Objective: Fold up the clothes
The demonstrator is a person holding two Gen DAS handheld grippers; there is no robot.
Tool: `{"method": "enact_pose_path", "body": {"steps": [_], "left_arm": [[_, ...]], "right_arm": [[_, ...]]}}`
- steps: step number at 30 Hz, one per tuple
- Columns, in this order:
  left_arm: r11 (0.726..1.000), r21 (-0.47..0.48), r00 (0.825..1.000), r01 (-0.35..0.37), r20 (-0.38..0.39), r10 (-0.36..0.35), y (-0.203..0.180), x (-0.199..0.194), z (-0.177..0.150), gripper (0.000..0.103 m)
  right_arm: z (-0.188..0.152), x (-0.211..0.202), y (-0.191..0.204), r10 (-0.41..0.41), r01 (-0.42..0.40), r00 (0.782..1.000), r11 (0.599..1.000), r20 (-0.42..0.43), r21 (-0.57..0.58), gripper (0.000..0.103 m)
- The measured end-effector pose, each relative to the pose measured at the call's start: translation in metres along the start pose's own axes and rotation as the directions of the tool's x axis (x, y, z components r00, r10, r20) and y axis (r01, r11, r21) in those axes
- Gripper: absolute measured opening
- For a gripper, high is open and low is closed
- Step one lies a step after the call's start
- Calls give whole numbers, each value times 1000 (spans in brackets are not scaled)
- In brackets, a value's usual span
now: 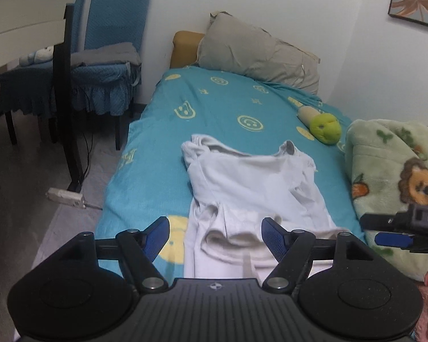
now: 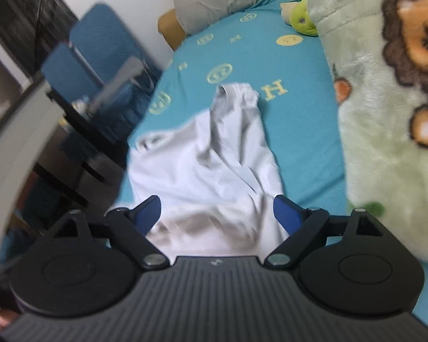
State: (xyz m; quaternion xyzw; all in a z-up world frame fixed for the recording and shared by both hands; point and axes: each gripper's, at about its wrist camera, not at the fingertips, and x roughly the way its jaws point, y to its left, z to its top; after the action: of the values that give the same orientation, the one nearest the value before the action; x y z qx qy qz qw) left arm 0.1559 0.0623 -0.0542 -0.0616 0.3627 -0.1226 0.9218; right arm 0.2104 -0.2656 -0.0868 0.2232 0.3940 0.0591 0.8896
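On the teal bedsheet (image 1: 219, 105), a white T-shirt (image 1: 251, 182) is laid rumpled; left gripper (image 1: 215, 235) and right gripper (image 2: 216, 213) are spread apart, nothing pinched.

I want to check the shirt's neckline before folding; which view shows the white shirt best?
The left wrist view: the white shirt lies sharp there, with both shoulders and the collar visible. The right wrist view shows the shirt blurred, bunched and partly cut off at the near end.
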Motion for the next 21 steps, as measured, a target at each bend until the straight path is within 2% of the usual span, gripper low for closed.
{"method": "enact_pose_path", "body": {"steps": [1, 5, 8, 9, 10, 11, 13, 15, 17, 21], "left_arm": [[1000, -8, 1000, 4, -24, -4, 0, 0, -4, 71], [999, -30, 992, 10, -125, -13, 1, 7, -24, 66], [1000, -16, 986, -19, -168, 17, 2, 15, -33, 56], [999, -16, 984, -28, -178, 25, 3, 18, -36, 49], [999, -17, 982, -36, -188, 32, 4, 20, -38, 40], [999, -18, 979, -44, -198, 40, 5, 22, -41, 36], [999, -34, 978, -40, -205, 32, 10, 24, -45, 10], [999, -35, 981, -40, -189, 32, 12, 21, -47, 2], [998, -24, 986, -51, -160, 47, 10, 15, -44, 2], [996, -8, 989, -86, -125, 84, 8, 7, -40, 2]], "right_arm": [[-6, -1, 1, -20, 20, 1000, 1000, -12, -18, 87], [-28, 2, -4, -84, 82, 994, 996, -70, -30, 71], [-34, 6, -12, -104, 104, 991, 995, -84, -3, 71], [-35, 9, -15, -110, 111, 990, 994, -91, 5, 70], [-36, 11, -19, -116, 118, 988, 993, -98, 15, 60], [-37, 14, -22, -114, 118, 987, 993, -111, 27, 45], [-39, 20, -28, -104, 112, 985, 992, -141, 52, 31], [-41, 19, -27, -107, 113, 985, 993, -138, 35, 17], [-41, 16, -22, -121, 121, 985, 993, -121, 0, 8], [-43, 11, -19, -162, 159, 983, 986, -90, -39, 6]]}}
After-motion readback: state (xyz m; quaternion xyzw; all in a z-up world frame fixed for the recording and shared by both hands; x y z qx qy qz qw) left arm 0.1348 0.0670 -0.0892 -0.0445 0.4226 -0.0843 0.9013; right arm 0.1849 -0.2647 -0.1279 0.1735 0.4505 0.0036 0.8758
